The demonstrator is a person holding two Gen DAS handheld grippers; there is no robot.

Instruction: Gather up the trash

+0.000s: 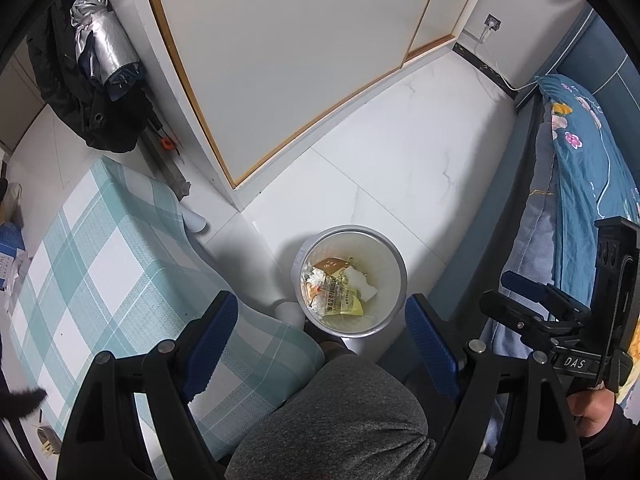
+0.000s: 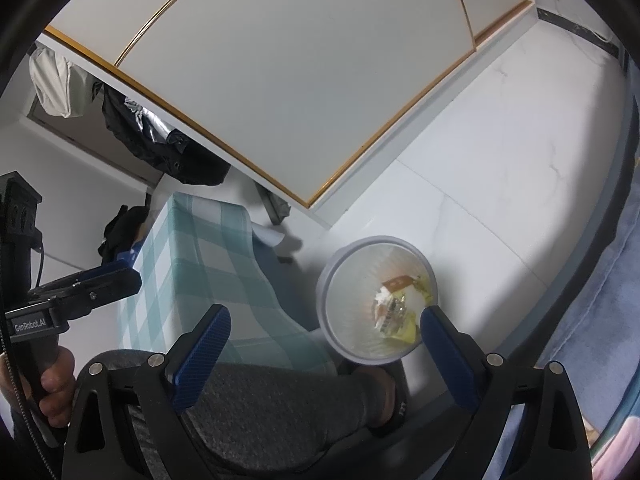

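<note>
Left wrist view first: the trash bin (image 1: 352,280) sits low in the centre of the frame on pale floor tiles (image 1: 420,152), its round rim fully visible, wrappers and crumpled paper (image 1: 340,288) piled inside. The left gripper (image 1: 322,330) hangs above it, fingers spread wide with nothing between them. The bin is hemmed in: checked tablecloth (image 1: 100,256) at left, blue bed frame (image 1: 492,220) at right, a grey-trousered knee (image 1: 344,412) at bottom. Open tile stretches toward upper right. The right gripper (image 1: 532,296) is at the right edge. In the right wrist view, the right gripper (image 2: 322,346) is also spread and holding nothing; its right finger (image 2: 444,352) covers part of the bin (image 2: 360,300), whose contents are blurred.
</note>
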